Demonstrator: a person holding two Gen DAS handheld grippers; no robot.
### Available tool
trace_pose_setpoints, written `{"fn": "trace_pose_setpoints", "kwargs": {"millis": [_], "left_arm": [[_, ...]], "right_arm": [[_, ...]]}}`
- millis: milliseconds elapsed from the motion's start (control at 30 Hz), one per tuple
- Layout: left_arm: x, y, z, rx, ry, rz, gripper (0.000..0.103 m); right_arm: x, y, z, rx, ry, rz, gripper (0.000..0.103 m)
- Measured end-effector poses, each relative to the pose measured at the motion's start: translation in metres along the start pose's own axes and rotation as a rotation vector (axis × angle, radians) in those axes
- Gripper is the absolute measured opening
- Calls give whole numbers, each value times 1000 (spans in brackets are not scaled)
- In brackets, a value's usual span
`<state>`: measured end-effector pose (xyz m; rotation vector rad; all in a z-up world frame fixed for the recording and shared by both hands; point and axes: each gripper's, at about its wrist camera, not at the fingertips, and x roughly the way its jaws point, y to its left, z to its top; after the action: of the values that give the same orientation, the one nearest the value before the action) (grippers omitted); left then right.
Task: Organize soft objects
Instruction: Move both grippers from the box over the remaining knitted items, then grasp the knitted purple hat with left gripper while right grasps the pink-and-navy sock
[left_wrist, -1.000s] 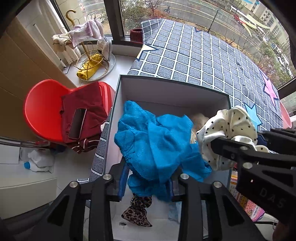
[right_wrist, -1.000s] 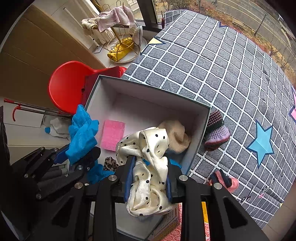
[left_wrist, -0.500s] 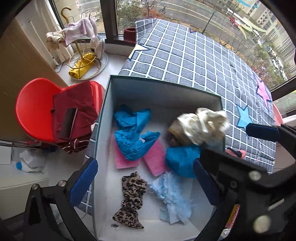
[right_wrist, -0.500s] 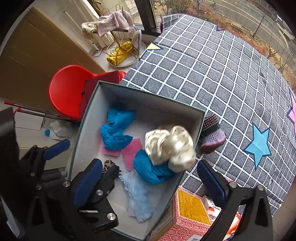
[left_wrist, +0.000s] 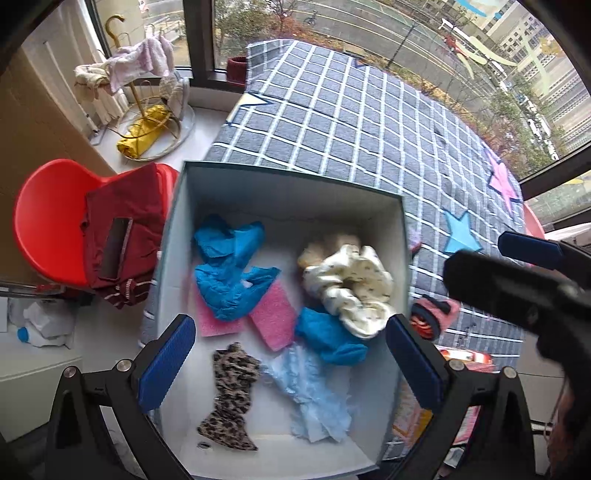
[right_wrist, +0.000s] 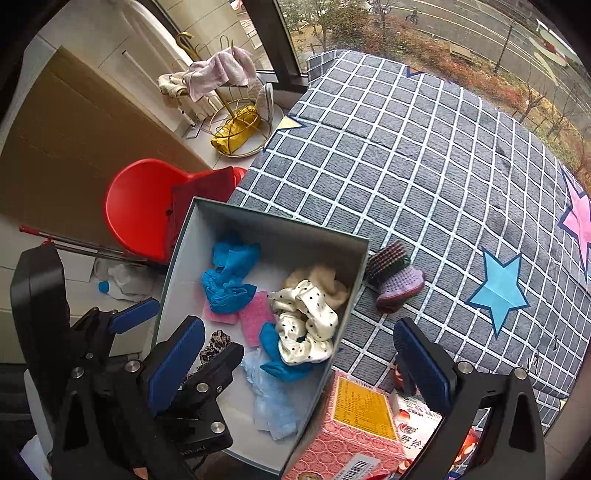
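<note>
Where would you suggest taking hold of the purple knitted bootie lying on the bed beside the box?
Grip the knitted bootie across its ribbed dark cuff, coming from above with the open right tool. It lies on its side on the checked blanket, clear of the box, and the cuff looks narrower and firmer than the rounded toe.

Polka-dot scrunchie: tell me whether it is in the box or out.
In. The polka-dot scrunchie lies inside the box, atop a blue cloth near its right wall; both grippers are open and empty.

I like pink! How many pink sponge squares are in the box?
2. One flat pink foam sponge lies partly under the crumpled blue cloth; the other pink foam sponge lies beside it, nearer the box's middle. More could hide under the cloths.
</note>
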<state>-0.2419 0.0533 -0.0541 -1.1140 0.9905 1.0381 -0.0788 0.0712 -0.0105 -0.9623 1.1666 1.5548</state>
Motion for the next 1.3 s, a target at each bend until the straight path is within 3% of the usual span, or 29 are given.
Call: {"fn": "trace_pose_setpoints", "kwargs": {"millis": [100, 267, 567, 867, 1233, 1267, 1300], "left_arm": [[-1, -9, 2, 7, 9, -30, 103], [-2, -27, 6, 19, 29, -55, 103], [2, -81, 24, 145, 62, -26, 103], [41, -143, 69, 269, 115, 44, 103], [102, -165, 99, 280, 209, 164, 103], [106, -167, 100, 283, 212, 171, 103], [109, -168, 102, 287, 213, 181, 103]], "right_arm": [[-7, -21, -2, 36, -1, 13, 103], [0, -69, -10, 118, 25, -40, 103], [56, -141, -45, 235, 189, -75, 103], [112, -156, -75, 292, 280, 21, 103], [146, -151, -89, 289, 301, 46, 103], [146, -150, -89, 289, 299, 45, 98], [144, -148, -89, 290, 298, 52, 83]]}}
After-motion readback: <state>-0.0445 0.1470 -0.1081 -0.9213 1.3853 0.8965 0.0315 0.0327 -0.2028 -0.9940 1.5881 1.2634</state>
